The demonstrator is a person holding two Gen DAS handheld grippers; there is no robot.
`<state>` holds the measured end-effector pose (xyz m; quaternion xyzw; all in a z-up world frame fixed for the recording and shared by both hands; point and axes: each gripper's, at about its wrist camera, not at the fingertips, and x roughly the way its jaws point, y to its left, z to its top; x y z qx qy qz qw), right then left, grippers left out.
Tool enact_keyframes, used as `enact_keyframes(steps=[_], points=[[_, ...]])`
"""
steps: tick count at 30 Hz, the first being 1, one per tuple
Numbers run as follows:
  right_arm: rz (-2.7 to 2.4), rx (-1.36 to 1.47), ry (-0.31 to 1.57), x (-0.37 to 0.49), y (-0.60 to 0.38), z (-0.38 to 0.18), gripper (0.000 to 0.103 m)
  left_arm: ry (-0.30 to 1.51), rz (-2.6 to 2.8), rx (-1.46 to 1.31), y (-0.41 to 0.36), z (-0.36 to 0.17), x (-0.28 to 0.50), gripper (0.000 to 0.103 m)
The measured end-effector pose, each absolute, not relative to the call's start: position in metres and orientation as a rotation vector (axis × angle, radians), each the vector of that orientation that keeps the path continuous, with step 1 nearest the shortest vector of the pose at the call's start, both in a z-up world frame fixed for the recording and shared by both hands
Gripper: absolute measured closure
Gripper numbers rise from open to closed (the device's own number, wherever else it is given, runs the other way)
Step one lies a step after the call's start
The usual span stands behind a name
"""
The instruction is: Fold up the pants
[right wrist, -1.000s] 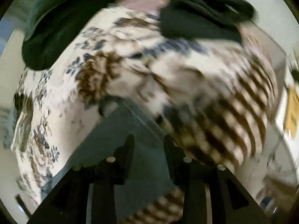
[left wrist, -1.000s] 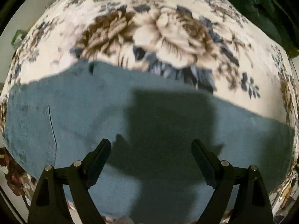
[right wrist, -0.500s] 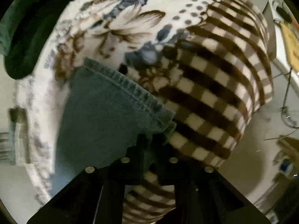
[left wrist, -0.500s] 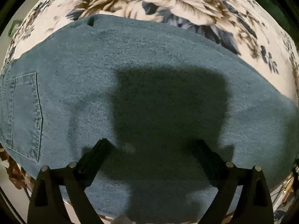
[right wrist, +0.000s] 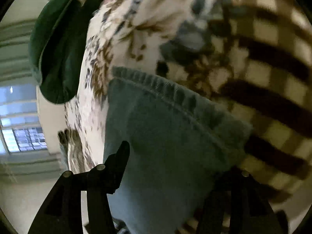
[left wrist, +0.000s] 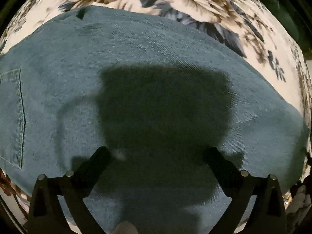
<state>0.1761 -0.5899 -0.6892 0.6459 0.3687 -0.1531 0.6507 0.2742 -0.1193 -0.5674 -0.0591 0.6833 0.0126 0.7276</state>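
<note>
Left wrist: pants (left wrist: 136,62) lie lengthwise left-to-right, pocket (left wrist: 11,117) leftward; both grippers' jaws wide.

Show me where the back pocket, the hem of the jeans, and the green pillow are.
back pocket (left wrist: 11,117), left wrist view, pocket's denim face
hem (right wrist: 175,95), right wrist view, stitched edge band
green pillow (right wrist: 56,54), right wrist view, its dark side

my jeans (left wrist: 156,62) are matt teal denim, twill-ribbed, with a stitched hem (right wrist: 175,97). the blanket (left wrist: 195,3) under them looks like soft, fuzzy fleece. my left tool (left wrist: 157,156) is matt black plastic with shiny metal pins.
</note>
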Motion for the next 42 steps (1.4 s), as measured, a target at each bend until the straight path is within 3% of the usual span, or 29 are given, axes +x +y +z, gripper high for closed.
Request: enact_keyframes(steps=[1,2,3,4,8,14,22,27,33,34,36,38,42], points=[[-0.344,1.488,0.797,0.176,-0.590,-0.691,0.043,1.503,0.036,-0.125,-0.118,-0.571,0.275,0.000],[-0.339,1.495,0.768,0.176,-0.589,-0.690,0.054,1.499,0.047,-0.122,-0.118,-0.572,0.277,0.000],[-0.320,1.499,0.742,0.177,-0.588,-0.687,0.088,1.504,0.054,-0.115,-0.120,-0.573,0.278,0.000],[-0.307,1.492,0.748,0.181,-0.586,-0.686,0.097,1.511,0.056,-0.111,-0.119,-0.576,0.278,0.000],[-0.338,1.412,0.739,0.184,-0.581,-0.659,0.097,1.508,0.062,-0.156,-0.117,-0.563,0.281,0.000],[-0.281,1.208,0.741,0.198,-0.548,-0.558,0.097,1.428,0.063,-0.233,-0.082,-0.515,0.273,0.000],[-0.115,0.870,0.803,0.255,-0.401,-0.449,0.097,1.320,0.134,-0.296,0.011,-0.446,0.256,0.000],[-0.003,0.709,0.935,0.290,-0.271,-0.467,0.097,1.308,0.223,-0.301,0.079,-0.449,0.235,0.000],[0.073,0.492,1.198,0.317,-0.122,-0.566,0.096,1.340,0.335,-0.353,0.160,-0.473,0.196,0.000],[0.061,0.424,1.253,0.318,-0.100,-0.581,0.092,1.343,0.349,-0.365,0.172,-0.476,0.189,0.000],[0.058,0.362,1.374,0.320,-0.072,-0.605,0.068,1.342,0.374,-0.383,0.191,-0.477,0.176,0.000],[0.130,0.369,1.433,0.320,-0.056,-0.606,0.054,1.341,0.396,-0.401,0.206,-0.478,0.166,0.000],[0.263,0.585,1.397,0.312,-0.076,-0.576,0.046,1.330,0.428,-0.439,0.225,-0.476,0.152,0.000]])
